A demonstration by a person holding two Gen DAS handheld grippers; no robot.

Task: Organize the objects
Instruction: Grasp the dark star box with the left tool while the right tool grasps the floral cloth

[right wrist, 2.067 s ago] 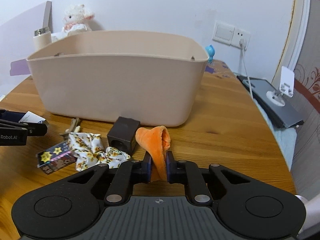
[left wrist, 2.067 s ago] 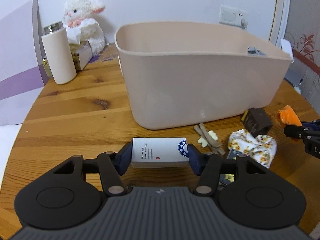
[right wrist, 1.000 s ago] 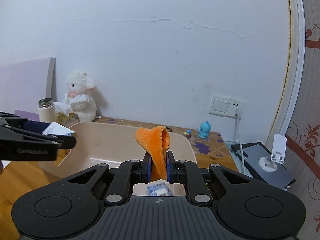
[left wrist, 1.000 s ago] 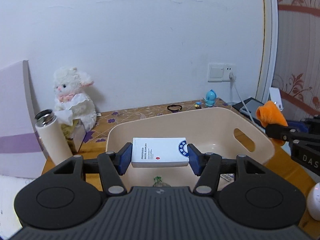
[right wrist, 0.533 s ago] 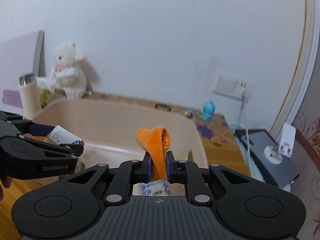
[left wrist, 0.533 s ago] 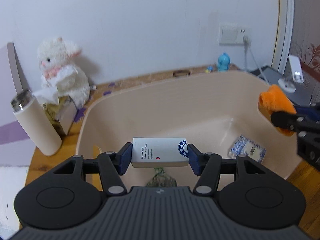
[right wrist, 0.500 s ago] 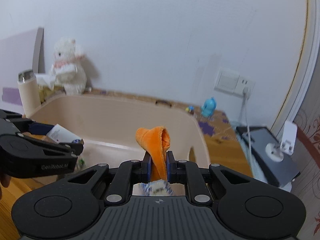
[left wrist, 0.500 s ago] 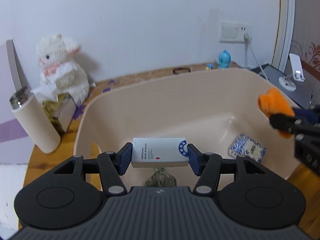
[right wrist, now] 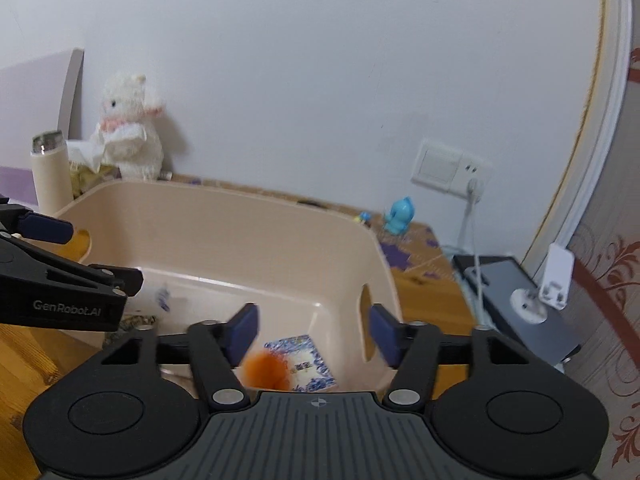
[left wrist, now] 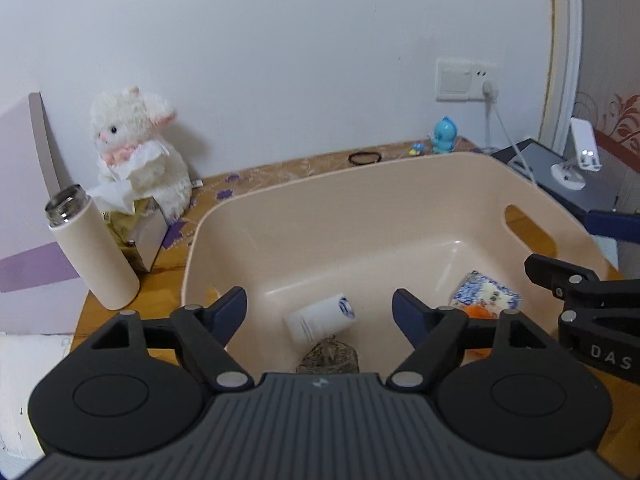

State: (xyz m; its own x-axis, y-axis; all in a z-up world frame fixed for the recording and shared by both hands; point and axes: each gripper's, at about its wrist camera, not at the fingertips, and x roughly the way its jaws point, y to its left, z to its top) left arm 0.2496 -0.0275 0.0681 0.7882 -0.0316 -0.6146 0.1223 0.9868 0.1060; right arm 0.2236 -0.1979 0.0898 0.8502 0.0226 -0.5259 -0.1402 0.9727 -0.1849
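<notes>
A beige plastic bin (left wrist: 360, 200) stands on the wooden table, also in the right wrist view (right wrist: 224, 208). My left gripper (left wrist: 319, 312) is open above it. The white box (left wrist: 321, 319) is below the jaws, tilted, inside the bin. My right gripper (right wrist: 312, 330) is open above the bin's right side. The orange cloth (right wrist: 266, 368) is blurred below its jaws, over a blue-and-white packet (right wrist: 308, 356); the packet (left wrist: 486, 294) and the cloth (left wrist: 478, 312) also show in the left wrist view. A dark mottled item (left wrist: 328, 356) lies in the bin.
A cream bottle (left wrist: 90, 252), a tissue box (left wrist: 140, 232) and a white plush toy (left wrist: 140, 152) stand left of the bin. A blue figurine (left wrist: 442, 140) and black hair tie (left wrist: 364, 157) lie behind it. A tablet with a white stand (right wrist: 536, 304) lies right.
Both grippers have opened over the bin. The white box has left the left jaws and the orange cloth has left the right jaws; both have dropped into the bin.
</notes>
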